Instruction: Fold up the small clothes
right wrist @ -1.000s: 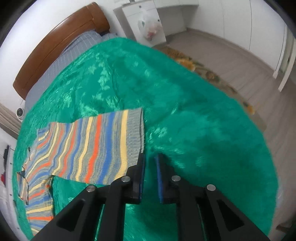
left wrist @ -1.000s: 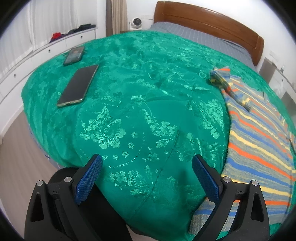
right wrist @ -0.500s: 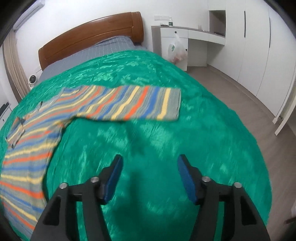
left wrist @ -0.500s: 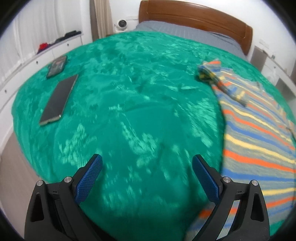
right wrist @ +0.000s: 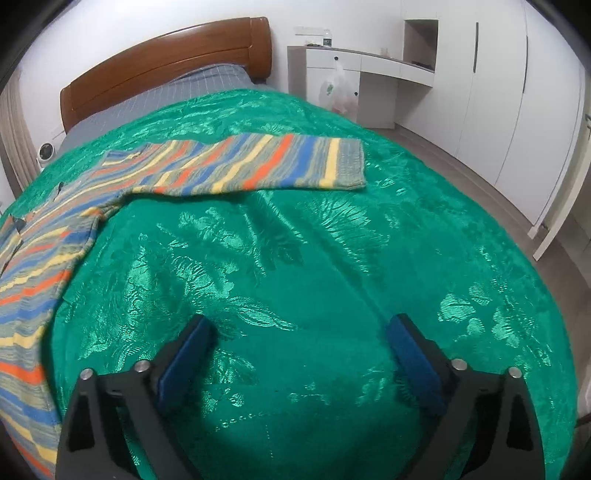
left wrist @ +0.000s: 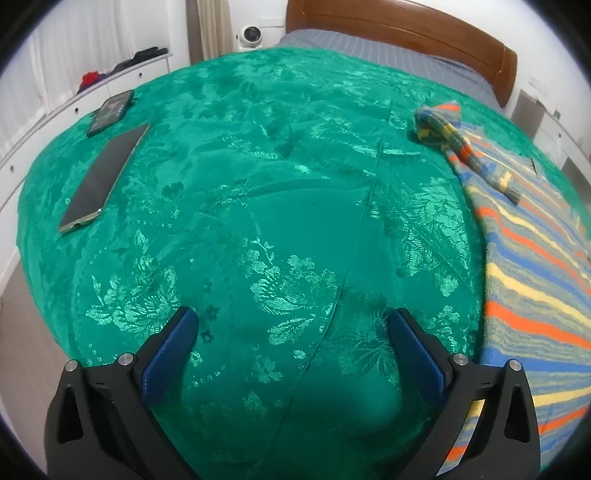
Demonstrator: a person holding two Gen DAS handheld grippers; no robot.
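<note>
A striped sweater [left wrist: 532, 280] in grey, blue, orange and yellow lies flat on the green bedspread [left wrist: 280, 206]. In the left wrist view it fills the right side, with one sleeve [left wrist: 465, 147] bunched at the far end. In the right wrist view the sweater's body [right wrist: 33, 280] is at the left and its other sleeve [right wrist: 266, 166] stretches straight across the bed. My left gripper [left wrist: 291, 343] is open and empty over bare bedspread, left of the sweater. My right gripper [right wrist: 299, 350] is open and empty, right of the sweater's body and nearer than the sleeve.
Two phones [left wrist: 103, 177] [left wrist: 110, 112] lie on the bedspread at the far left. The wooden headboard [left wrist: 406, 33] and grey sheet are at the far end. A white desk with a hanging plastic bag [right wrist: 338, 92] and wardrobes stand to the right of the bed.
My right gripper was shut at the sleeve's cuff, then opened and drew back, leaving the sleeve laid out straight. My left gripper stayed open and shifted slightly over the bedspread.
</note>
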